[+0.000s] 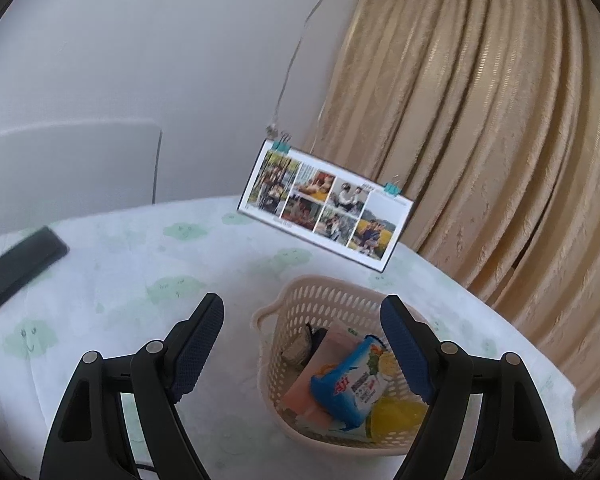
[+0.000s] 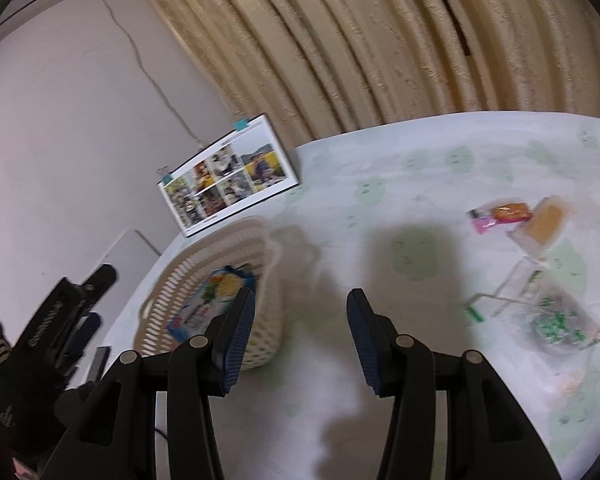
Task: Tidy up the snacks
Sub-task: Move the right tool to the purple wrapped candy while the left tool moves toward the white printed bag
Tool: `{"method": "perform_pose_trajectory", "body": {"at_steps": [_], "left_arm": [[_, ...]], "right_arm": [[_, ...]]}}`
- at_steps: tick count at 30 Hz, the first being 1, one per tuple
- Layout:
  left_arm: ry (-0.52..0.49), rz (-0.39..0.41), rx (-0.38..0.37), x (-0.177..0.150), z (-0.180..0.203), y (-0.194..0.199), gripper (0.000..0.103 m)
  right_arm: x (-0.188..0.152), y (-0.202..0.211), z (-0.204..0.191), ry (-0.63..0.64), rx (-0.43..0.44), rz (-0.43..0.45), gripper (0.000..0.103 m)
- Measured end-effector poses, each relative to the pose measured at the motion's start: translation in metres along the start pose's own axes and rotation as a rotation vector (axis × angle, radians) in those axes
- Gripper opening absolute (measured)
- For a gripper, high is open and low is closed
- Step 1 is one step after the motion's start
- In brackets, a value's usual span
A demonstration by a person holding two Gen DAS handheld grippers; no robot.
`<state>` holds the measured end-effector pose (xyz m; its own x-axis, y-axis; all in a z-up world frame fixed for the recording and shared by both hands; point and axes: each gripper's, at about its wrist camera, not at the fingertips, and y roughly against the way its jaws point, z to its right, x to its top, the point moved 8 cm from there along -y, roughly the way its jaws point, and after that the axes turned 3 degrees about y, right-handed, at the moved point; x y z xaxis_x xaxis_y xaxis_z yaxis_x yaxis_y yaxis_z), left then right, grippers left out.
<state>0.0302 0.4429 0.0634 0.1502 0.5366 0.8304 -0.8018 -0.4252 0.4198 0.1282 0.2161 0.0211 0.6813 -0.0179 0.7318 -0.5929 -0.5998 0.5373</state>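
Roughly halfway: blue packet (image 1: pixel 350 390) and others already in basket (image 1: pixel 296 292), several snacks (image 2: pixel 540 220) left on tablecloth (image 2: pixel 380 152), left gripper (image 1: pixel 302 320) and right gripper (image 2: pixel 302 308) both spread, empty.

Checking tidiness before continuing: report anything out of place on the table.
Several snack packets lie loose on the tablecloth: a pink packet, an orange packet and a green packet, apart from the basket.

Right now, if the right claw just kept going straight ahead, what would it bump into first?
Probably just the tablecloth. The right claw is open and points at a bare patch, with the basket off to one side and the snack packets to the other. Depth is hard to judge here.
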Motion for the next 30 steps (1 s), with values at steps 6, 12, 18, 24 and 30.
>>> {"method": "perform_pose_trajectory", "body": {"at_steps": [6,12,18,24,30], "left_arm": [[-0.109,0.041,-0.049,-0.007,0.028,0.015,0.086],[-0.194,0.035,-0.101,-0.020,0.053,0.022,0.087],[-0.290,0.023,-0.175,-0.040,0.083,0.035,0.088],[-0.391,-0.008,-0.260,-0.065,0.113,0.049,0.089],[-0.488,-0.035,-0.318,-0.090,0.135,0.059,0.089]], "right_arm": [[0.003,0.015,0.032,-0.053,-0.045,0.029,0.049],[0.004,0.028,0.063,-0.106,-0.096,0.051,0.053],[0.009,0.041,0.096,-0.167,-0.155,0.083,0.064],[0.011,0.051,0.137,-0.224,-0.223,0.100,0.066],[0.005,0.050,0.165,-0.267,-0.251,0.073,0.066]]}}
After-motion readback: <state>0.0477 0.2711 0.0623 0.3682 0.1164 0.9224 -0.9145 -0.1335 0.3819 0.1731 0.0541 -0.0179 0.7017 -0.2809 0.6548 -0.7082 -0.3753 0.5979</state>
